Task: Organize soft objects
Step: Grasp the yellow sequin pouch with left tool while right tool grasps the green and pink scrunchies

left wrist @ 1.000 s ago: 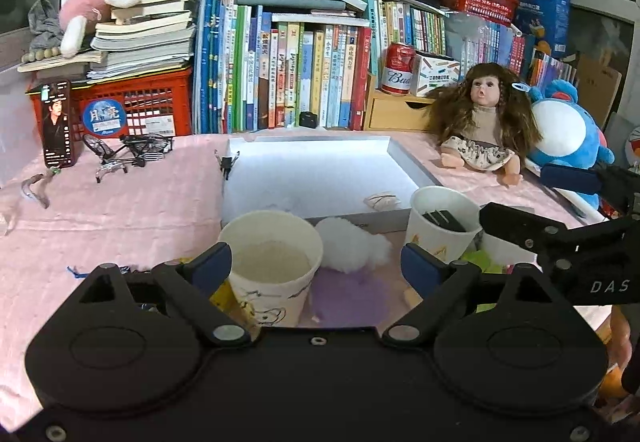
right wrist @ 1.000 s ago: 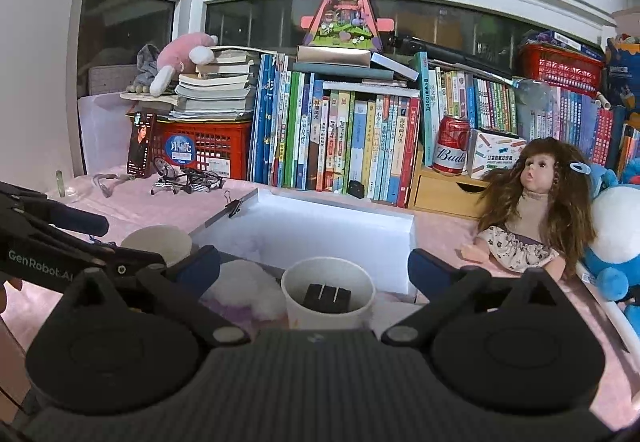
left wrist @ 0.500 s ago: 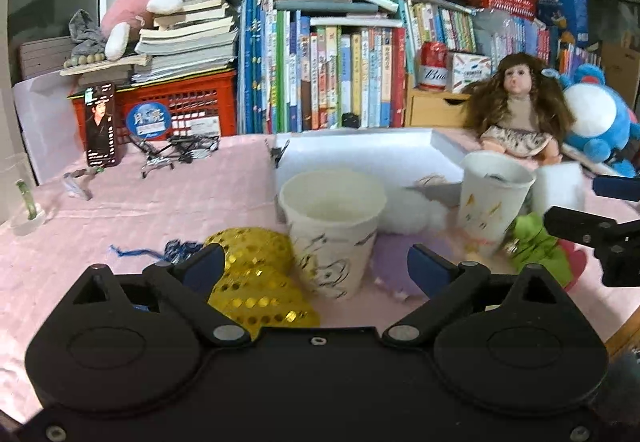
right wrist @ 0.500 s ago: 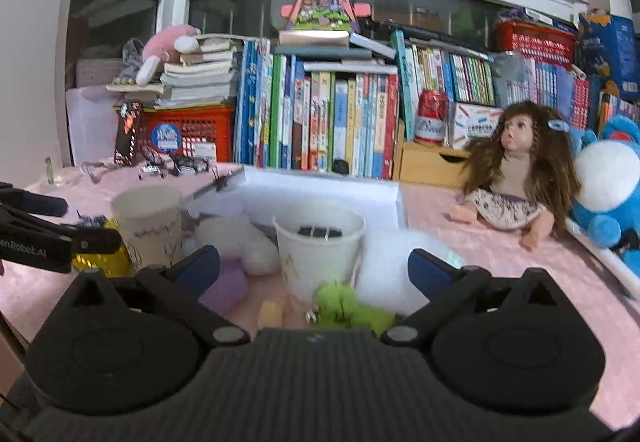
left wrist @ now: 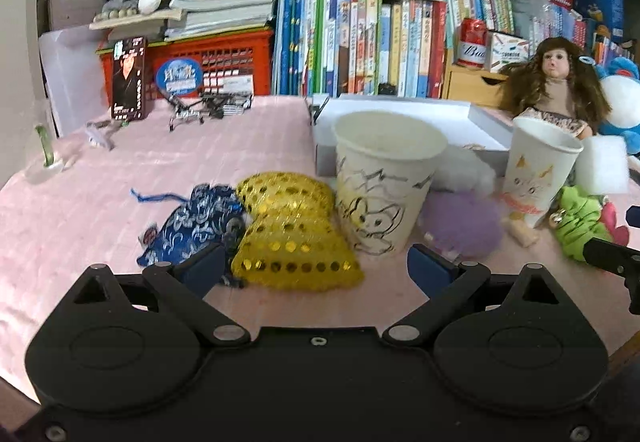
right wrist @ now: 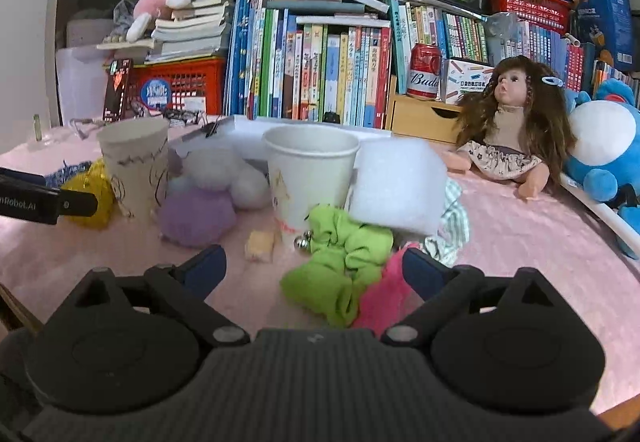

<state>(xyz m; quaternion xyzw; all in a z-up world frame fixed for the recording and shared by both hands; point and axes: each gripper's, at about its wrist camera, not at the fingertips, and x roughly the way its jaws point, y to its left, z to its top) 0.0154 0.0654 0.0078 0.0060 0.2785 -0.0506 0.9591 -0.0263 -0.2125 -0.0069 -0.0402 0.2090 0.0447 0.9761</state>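
Note:
My left gripper (left wrist: 316,270) is open wide, low over the pink cloth. A gold sequin pouch (left wrist: 288,234) lies just ahead between its fingers, untouched, with a blue brocade pouch (left wrist: 196,222) on its left. Behind stand a cat-drawn paper cup (left wrist: 384,186) and a purple pompom (left wrist: 460,226). My right gripper (right wrist: 314,272) is open too. A green scrunchie (right wrist: 340,266) and a pink soft piece (right wrist: 384,298) lie between its fingers. Further back stand a second paper cup (right wrist: 312,170), a white sponge block (right wrist: 396,190) and a white fluffy ball (right wrist: 228,174).
A white shallow box (left wrist: 400,114) sits behind the cups. A doll (right wrist: 512,122) and a blue plush (right wrist: 600,146) rest at the right, books and a red basket (left wrist: 224,58) along the back. A small yellow block (right wrist: 260,246) and a striped cloth (right wrist: 452,222) lie near the scrunchie.
Both grippers have sunk toward the table, so the cups now show from the side. The pouches and the scrunchie have come into view between the fingers. The left jaws stand slightly wider.

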